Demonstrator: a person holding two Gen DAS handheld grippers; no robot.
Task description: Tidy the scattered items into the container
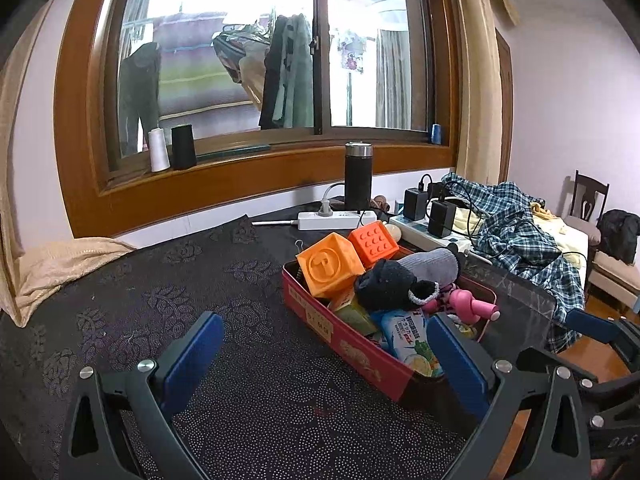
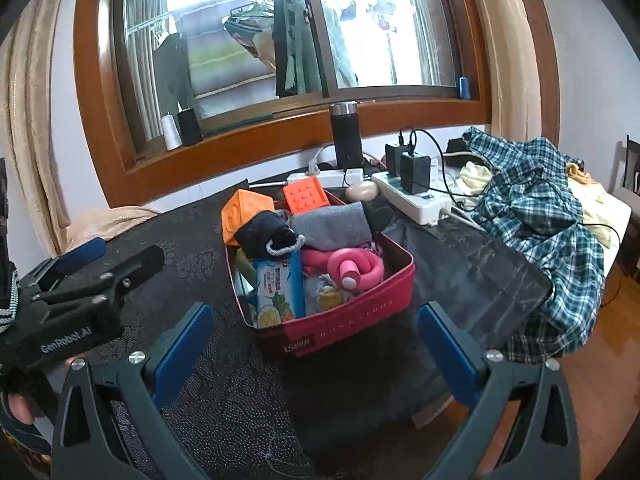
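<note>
Both grippers are hanging spread and empty over the dark patterned desk (image 1: 160, 280): the left gripper (image 1: 326, 356) just left of the red tin (image 2: 352, 320), the right gripper (image 2: 316, 340) in front of it. Already the tin is sitting heaped, with the orange cube (image 1: 330, 268) and black sock (image 1: 390, 286) riding above the rim. Any nudge against the tin's wall is risking toppling them back onto the desk.
</note>
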